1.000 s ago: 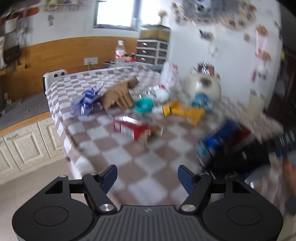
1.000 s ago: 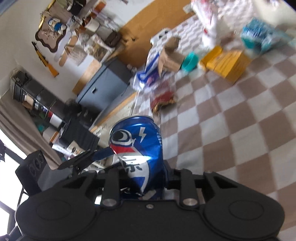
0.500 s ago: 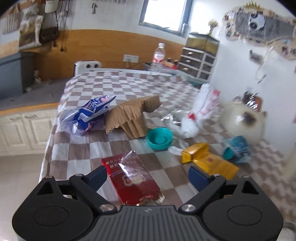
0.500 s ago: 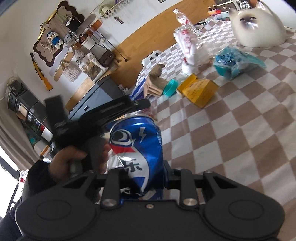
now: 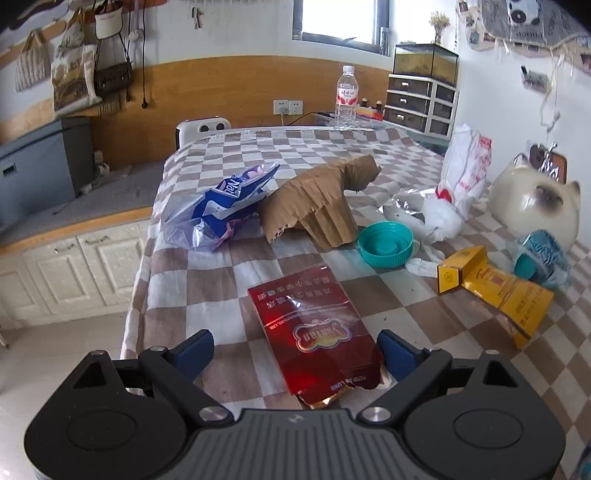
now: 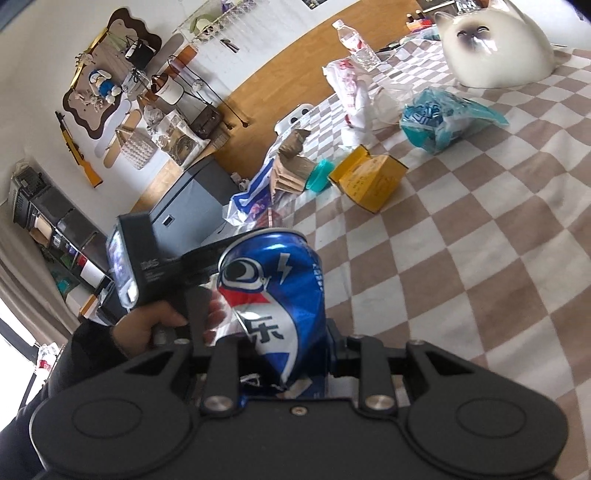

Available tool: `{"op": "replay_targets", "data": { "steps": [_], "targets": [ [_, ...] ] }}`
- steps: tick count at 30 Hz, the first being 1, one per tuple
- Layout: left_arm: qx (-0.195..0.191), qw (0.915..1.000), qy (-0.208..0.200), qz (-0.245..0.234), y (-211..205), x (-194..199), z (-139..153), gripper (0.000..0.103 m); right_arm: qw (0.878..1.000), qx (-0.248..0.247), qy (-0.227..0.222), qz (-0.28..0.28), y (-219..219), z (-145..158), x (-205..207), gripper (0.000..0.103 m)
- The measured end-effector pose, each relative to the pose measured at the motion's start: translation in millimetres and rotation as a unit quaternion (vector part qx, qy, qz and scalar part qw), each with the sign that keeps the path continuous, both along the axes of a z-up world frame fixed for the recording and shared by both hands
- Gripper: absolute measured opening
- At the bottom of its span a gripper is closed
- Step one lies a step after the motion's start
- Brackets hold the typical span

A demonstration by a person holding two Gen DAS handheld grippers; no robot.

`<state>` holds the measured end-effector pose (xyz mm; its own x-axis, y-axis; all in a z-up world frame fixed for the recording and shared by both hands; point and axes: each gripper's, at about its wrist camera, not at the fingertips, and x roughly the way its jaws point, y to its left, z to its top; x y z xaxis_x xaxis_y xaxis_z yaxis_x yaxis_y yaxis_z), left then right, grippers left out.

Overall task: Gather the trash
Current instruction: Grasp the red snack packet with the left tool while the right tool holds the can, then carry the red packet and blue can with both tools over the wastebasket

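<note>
Bg stuff only: checkered tablecloth is covering the table, w/ a white cat figurine sitting at the right edge. Clear water bottle is standing upright at the far end, near a small drawer unit that's carrying a glass tank on top. Tote bags are hanging on the wall over a grey chest. White cupboards are running along below the counter, left of the table.

A bright window tops white walls with orange wood panelling; cream panelled cabinets stand below
</note>
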<state>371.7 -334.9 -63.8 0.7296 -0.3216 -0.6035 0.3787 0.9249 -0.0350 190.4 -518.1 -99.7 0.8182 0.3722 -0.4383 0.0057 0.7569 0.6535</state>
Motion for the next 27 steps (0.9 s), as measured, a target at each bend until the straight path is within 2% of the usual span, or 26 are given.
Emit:
{"op": "replay_targets", "data": {
  "steps": [1,5,6,10,11,15,22,27],
  "targets": [
    [-0.002,1.0,0.0,-0.001,0.9,0.6,0.4,0.094,1.0,-0.004,0.001,-0.003,-0.1,-0.8,-0.5,0.028],
    [-0.027,0.9995,0.014,0.003,-0.5,2.1,0.4,0.081,1.0,-0.017,0.002,-0.013,0.4,-2.1,-0.1,0.028],
    [-0.036,0.9991,0.016,0.012,-0.2,3.6,1.3,0.076,1.0,-0.019,0.003,-0.014,1.2,-1.8,-0.2,0.028],
    [-0.086,0.9936,0.048,0.056,3.5,12.3,6.9,0.07,0.999,-0.041,0.002,-0.021,7.4,1.7,0.5,0.028],
    [-0.092,0.9921,0.055,0.065,3.9,14.7,8.1,0.063,0.999,-0.047,0.002,-0.023,9.2,2.8,0.8,0.028],
    [-0.09,0.9915,0.061,0.071,6.1,15.9,10.6,0.055,0.998,-0.066,0.002,-0.026,18.4,7.0,3.0,0.028],
    [-0.076,0.9959,0.041,0.026,23.4,-9.6,14.4,0.053,0.996,-0.08,0.0,-0.041,25.7,14.3,3.0,0.028],
    [-0.069,0.9973,0.024,-0.008,40.2,-39.7,19.7,0.053,0.992,-0.108,-0.005,-0.061,35.8,20.5,-1.3,0.028]
  ]
}}
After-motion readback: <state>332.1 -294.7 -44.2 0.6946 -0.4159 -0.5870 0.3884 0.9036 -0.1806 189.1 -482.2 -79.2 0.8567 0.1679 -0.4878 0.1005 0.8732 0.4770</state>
